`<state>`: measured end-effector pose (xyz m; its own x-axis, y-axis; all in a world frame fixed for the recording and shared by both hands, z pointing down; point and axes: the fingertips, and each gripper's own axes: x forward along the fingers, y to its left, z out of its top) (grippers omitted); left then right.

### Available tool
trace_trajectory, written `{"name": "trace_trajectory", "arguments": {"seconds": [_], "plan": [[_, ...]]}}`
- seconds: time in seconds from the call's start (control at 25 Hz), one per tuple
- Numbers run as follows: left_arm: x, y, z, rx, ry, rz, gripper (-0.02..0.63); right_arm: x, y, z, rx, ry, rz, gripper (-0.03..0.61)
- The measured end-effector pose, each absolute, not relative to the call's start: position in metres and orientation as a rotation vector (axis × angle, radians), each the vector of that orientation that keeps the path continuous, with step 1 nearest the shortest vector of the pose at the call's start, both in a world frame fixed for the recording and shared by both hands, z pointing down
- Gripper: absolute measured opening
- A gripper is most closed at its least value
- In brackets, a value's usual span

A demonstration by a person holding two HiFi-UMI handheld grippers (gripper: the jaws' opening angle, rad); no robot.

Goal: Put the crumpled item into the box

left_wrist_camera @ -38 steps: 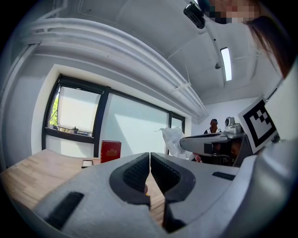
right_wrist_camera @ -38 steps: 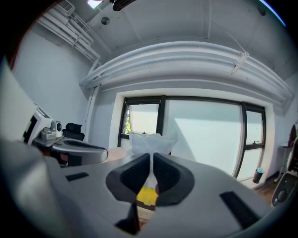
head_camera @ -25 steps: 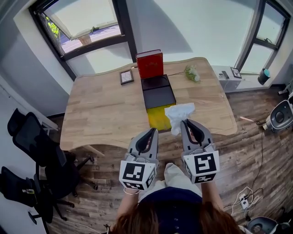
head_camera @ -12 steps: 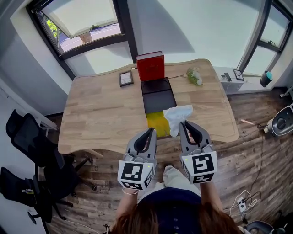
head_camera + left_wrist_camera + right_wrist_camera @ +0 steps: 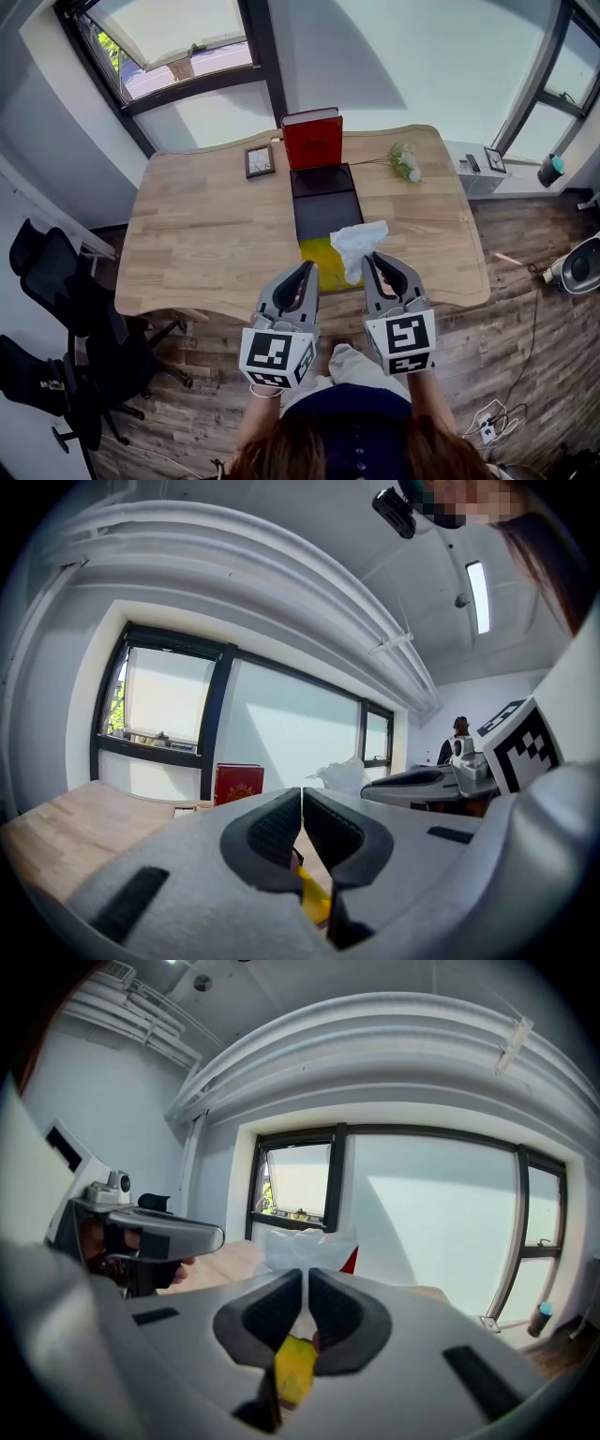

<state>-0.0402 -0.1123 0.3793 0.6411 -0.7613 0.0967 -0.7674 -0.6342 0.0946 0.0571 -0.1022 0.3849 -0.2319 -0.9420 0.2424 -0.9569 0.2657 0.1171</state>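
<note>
The right gripper point(image 5: 372, 261) has its jaws clenched on the near lower edge of the crumpled item point(image 5: 357, 246), a white, tissue-like wad. In the right gripper view a thin fold of it is pinched between the pads and the rest puffs up above and beyond the jaws point(image 5: 300, 1246). The item hangs in the air over the near end of the box point(image 5: 325, 211), above the yellow section point(image 5: 322, 253) by the bench's near edge, partly over the black section beyond it.

The left gripper point(image 5: 307, 270) sits just to the left, near the same bench point(image 5: 206, 225) edge, with its jaws pressed together on nothing; only the yellow section shows behind them in its own view. The red lid point(image 5: 313, 141) stands upright at the far end of the box.

The wad looks very light, soft and springy. It probably needs little force to hold, but a thin edge grip like this may let it tear or slide out, and it may cling to the pads when let go. A hold deeper in the bunched middle would likely be surer. Lowering it well inside the walls before release should keep it from drifting onto the bench.
</note>
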Motion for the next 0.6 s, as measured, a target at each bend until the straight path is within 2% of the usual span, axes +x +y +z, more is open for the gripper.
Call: {"name": "trace_trajectory", "arguments": {"seconds": [0.6], "plan": [[-0.035,-0.14,0.382,2.686,-1.36,0.095,0.029,0.053,-0.138,0.435,1.523,-2.259,0.076,0.037]]}}
